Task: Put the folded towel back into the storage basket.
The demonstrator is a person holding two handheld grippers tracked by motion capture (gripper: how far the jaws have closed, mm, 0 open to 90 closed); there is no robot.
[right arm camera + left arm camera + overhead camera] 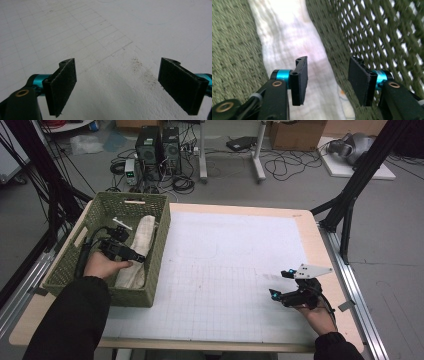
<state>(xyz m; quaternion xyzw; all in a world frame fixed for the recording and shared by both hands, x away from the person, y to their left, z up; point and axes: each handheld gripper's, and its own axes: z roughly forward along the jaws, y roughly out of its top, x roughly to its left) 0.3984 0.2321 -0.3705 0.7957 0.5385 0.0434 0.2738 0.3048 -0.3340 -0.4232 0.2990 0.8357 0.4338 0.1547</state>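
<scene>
Two parted jaws of left gripper (328, 82) above unmarked cloth (294, 42).

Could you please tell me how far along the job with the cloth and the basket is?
Done: the white cloth lies inside the green basket. In hand: the left hand-held gripper is over it, jaws apart, gripping nothing. Left: lifting that gripper out; the right hand-held gripper waits open over the mat.
</scene>
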